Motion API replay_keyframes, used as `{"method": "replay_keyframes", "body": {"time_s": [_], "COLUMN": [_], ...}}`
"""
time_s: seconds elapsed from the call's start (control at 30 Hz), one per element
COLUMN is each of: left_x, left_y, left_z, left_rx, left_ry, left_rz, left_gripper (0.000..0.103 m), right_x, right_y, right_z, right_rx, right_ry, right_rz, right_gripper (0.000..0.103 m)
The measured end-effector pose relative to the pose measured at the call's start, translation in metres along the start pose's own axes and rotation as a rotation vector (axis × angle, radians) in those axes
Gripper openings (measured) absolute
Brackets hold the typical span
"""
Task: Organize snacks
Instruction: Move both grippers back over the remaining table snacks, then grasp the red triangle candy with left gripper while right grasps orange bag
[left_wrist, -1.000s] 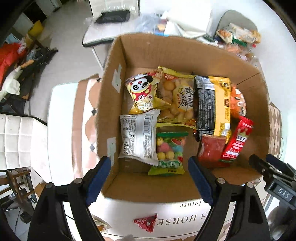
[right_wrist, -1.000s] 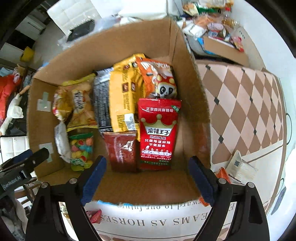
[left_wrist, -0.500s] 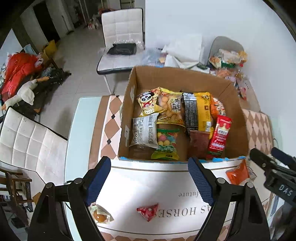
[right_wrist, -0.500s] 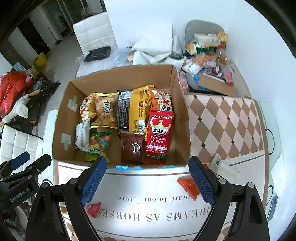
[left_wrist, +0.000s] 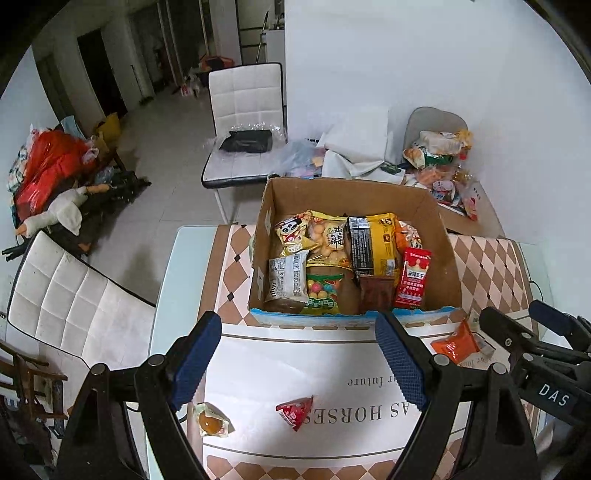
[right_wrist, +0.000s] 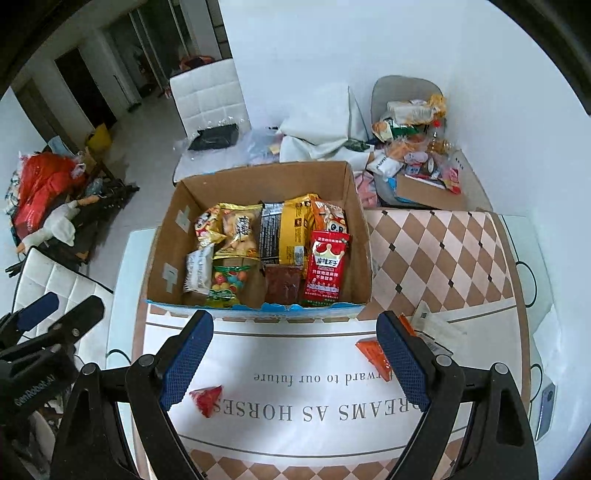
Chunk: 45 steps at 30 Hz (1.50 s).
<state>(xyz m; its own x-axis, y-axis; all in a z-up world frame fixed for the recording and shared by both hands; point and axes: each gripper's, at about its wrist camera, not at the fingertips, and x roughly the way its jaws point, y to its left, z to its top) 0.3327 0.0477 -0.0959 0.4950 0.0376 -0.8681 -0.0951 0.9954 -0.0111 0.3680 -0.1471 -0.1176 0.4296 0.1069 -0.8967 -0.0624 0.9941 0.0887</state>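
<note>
A cardboard box (left_wrist: 443, 243) (right_wrist: 166, 236) stands on the table, packed with several snack bags, among them a red packet (left_wrist: 413, 278) (right_wrist: 325, 267) and a candy bag (left_wrist: 322, 291). My left gripper (left_wrist: 295, 362) is open and empty, held high above the table in front of the box. My right gripper (right_wrist: 293, 360) is open and empty beside it. Loose on the white mat lie a red triangular snack (left_wrist: 295, 411) (right_wrist: 207, 398), an orange packet (left_wrist: 452, 345) (right_wrist: 371, 352) and a yolk-coloured snack (left_wrist: 211, 424).
White chairs (left_wrist: 74, 306) (left_wrist: 243, 122) stand left and behind the table. A heap of more snacks (right_wrist: 417, 155) lies on a far surface by the wall. A white paper slip (right_wrist: 436, 325) lies right of the box. Clutter (left_wrist: 51, 173) covers the floor at left.
Both grippers have pulled back and risen from just over the box, so the box looks much smaller and the table mat with its loose snacks has come into view.
</note>
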Motion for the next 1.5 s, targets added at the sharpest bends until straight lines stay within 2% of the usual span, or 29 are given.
{"method": "replay_keyframes", "body": {"time_s": [0.1, 0.2, 0.3, 0.43, 0.5, 0.67, 0.77, 0.83, 0.97, 1.07, 1.1, 1.13, 1.33, 1.5], "left_x": [0.006, 0.025, 0.061, 0.113, 0.131, 0.168, 0.176, 0.179, 0.181, 0.18, 0.18, 0.18, 0.188, 0.207], "left_y": [-0.001, -0.001, 0.0, 0.001, 0.001, 0.003, 0.006, 0.008, 0.015, 0.024, 0.028, 0.031, 0.036, 0.028], "left_z": [-0.006, -0.02, -0.041, -0.069, -0.081, -0.106, -0.113, -0.116, -0.119, -0.122, -0.124, -0.126, -0.14, -0.151], "left_rx": [0.0, -0.013, -0.042, -0.097, -0.118, -0.185, -0.212, -0.225, -0.248, -0.261, -0.264, -0.265, -0.217, -0.166], "left_ry": [0.013, 0.059, 0.142, 0.272, 0.313, 0.413, 0.44, 0.452, 0.473, 0.486, 0.493, 0.501, 0.565, 0.625], "left_rz": [0.02, 0.046, 0.064, 0.063, 0.072, 0.078, 0.078, 0.079, 0.07, 0.066, 0.063, 0.059, 0.023, -0.005], "left_gripper": [0.085, 0.085, 0.085, 0.085, 0.085, 0.085, 0.085, 0.085, 0.085, 0.085, 0.085, 0.085, 0.085, 0.085], "right_x": [0.004, 0.024, 0.055, 0.105, 0.134, 0.202, 0.225, 0.239, 0.26, 0.263, 0.263, 0.263, 0.263, 0.262], "right_y": [-0.008, -0.029, -0.063, -0.114, -0.134, -0.194, -0.212, -0.219, -0.225, -0.221, -0.216, -0.21, -0.143, -0.098], "right_z": [-0.008, -0.019, -0.028, -0.036, -0.038, -0.062, -0.076, -0.081, -0.085, -0.084, -0.082, -0.081, -0.105, -0.131], "right_rx": [0.024, 0.065, 0.13, 0.179, 0.187, 0.441, 0.601, 0.685, 0.758, 0.733, 0.691, 0.662, 0.334, 0.198], "right_ry": [0.031, 0.076, 0.137, 0.207, 0.271, 0.457, 0.492, 0.505, 0.504, 0.492, 0.491, 0.497, 0.573, 0.612], "right_rz": [0.031, 0.034, 0.036, -0.019, -0.058, -0.006, 0.037, 0.035, -0.004, -0.054, -0.071, -0.067, -0.058, -0.025], "right_gripper": [0.098, 0.098, 0.098, 0.098, 0.098, 0.098, 0.098, 0.098, 0.096, 0.077, 0.062, 0.059, 0.058, 0.057]}}
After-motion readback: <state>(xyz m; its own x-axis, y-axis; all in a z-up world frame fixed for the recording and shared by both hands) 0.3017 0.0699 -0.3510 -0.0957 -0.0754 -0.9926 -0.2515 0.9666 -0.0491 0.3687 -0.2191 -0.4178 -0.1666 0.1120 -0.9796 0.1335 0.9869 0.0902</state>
